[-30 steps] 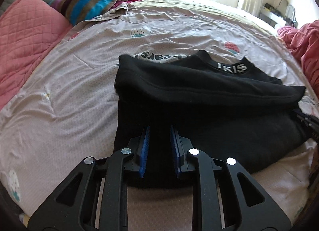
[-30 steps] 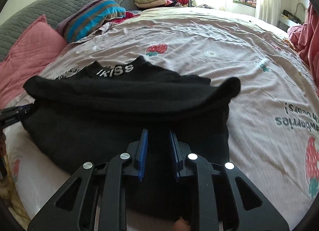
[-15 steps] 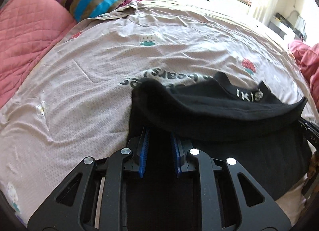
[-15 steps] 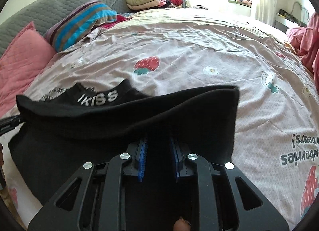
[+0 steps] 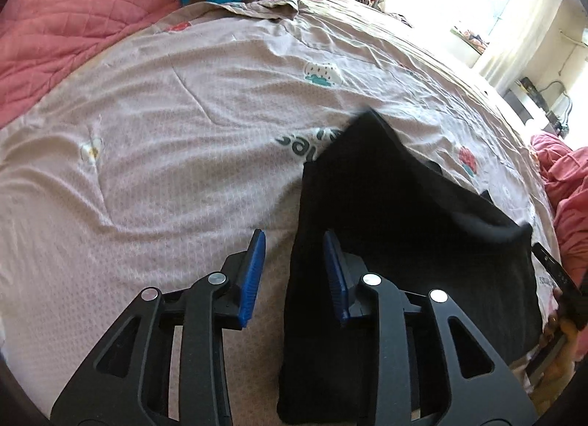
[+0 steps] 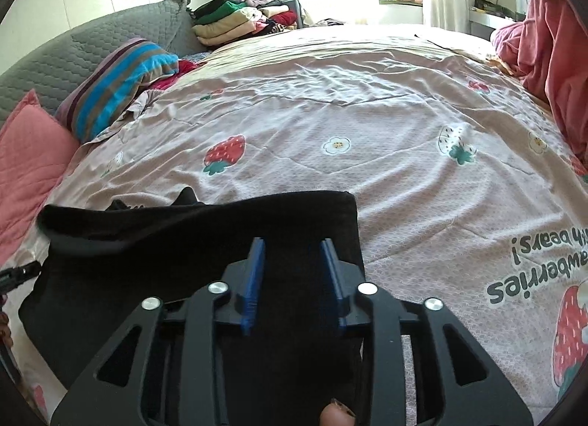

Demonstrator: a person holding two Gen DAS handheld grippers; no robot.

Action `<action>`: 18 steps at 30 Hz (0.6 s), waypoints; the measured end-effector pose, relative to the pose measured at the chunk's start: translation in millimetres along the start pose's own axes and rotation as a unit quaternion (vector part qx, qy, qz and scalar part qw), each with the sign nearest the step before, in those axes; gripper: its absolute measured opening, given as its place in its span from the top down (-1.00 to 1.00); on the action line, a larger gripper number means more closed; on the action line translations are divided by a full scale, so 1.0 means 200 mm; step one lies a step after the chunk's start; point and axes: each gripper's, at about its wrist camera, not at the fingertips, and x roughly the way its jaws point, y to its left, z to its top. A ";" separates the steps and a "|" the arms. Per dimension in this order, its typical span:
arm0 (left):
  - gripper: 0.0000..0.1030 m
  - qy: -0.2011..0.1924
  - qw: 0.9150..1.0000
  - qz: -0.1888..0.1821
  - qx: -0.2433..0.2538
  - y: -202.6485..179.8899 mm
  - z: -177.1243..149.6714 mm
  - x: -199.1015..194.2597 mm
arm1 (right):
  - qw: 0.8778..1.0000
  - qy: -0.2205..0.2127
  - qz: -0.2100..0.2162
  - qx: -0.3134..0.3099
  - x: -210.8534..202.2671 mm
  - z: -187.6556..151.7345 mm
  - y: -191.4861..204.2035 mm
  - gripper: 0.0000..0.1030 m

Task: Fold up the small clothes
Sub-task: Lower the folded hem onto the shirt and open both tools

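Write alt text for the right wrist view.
Right gripper with blue pads, jaws opening and gripping nothing, hovers over a folded black garment on a strawberry-print bedspread. Striped pillow and stacked clothes sit behind.

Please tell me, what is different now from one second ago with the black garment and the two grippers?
Both grippers carried the near edge of the black garment forward over its collar, hiding the white lettering. Now the left gripper and right gripper are opening and have let go; their fingers no longer pinch it. The bedspread and pillows stayed as they were.
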 end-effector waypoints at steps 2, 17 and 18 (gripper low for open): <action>0.45 0.005 1.000 -0.004 0.001 0.01 -0.03 0.00 | 1.000 0.001 -0.007 0.007 0.00 -0.01 -0.01 0.22; 0.33 0.033 0.996 -0.083 -0.018 0.05 -0.22 -0.07 | 0.998 0.031 0.022 0.055 -0.23 -0.29 -0.15 -0.40; 0.27 0.036 0.995 -0.086 -0.024 0.06 -0.22 -0.07 | 0.997 0.039 0.031 0.062 -0.24 -0.30 -0.15 -0.40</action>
